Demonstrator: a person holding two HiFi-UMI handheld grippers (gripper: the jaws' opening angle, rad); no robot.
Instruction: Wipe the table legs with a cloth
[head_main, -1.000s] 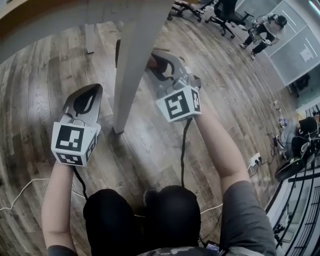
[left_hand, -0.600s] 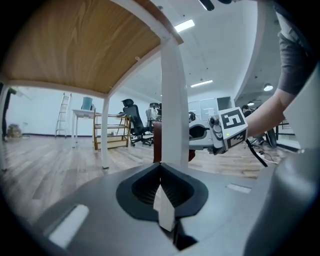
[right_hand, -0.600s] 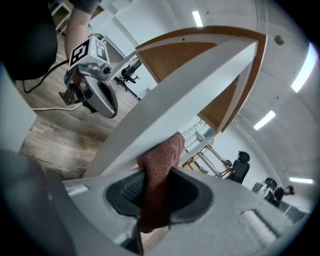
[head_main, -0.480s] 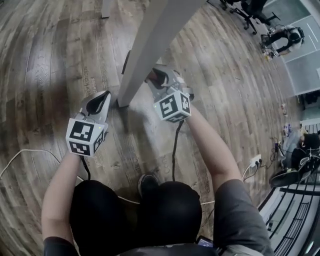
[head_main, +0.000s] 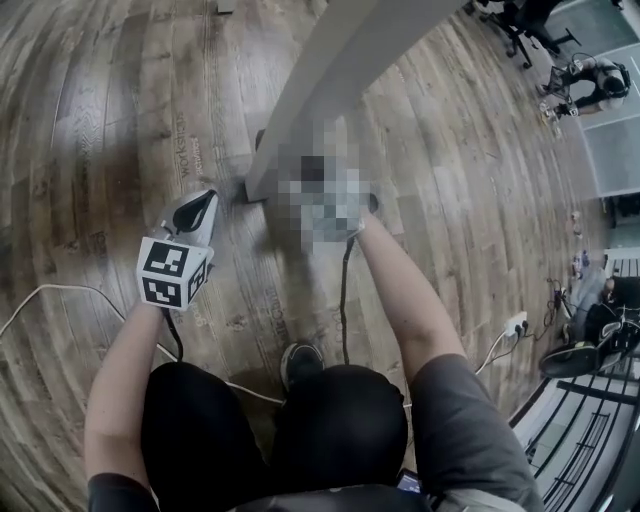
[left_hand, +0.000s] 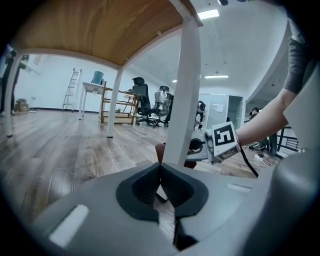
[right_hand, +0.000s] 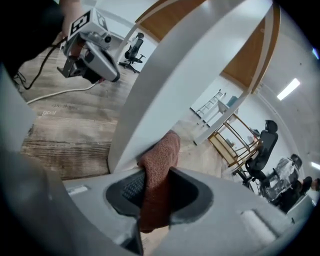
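R gripper (right_hand: 155, 187) is clamped on a rust-red knitted cloth (right_hand: 161, 155), pressed vs. the white square table leg (right_hand: 170, 85) near its foot. L gripper (left_hand: 160, 170) hangs nearby, jaws together, empty. Wiping looks partway; other legs (left_hand: 114, 102) probably remain.

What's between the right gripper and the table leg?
The reddish cloth, clamped in the right gripper, touches the white table leg; the right gripper view shows it.

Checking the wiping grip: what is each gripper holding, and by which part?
The right gripper pinches the reddish-brown cloth by its bunched middle; the left gripper is shut on nothing.
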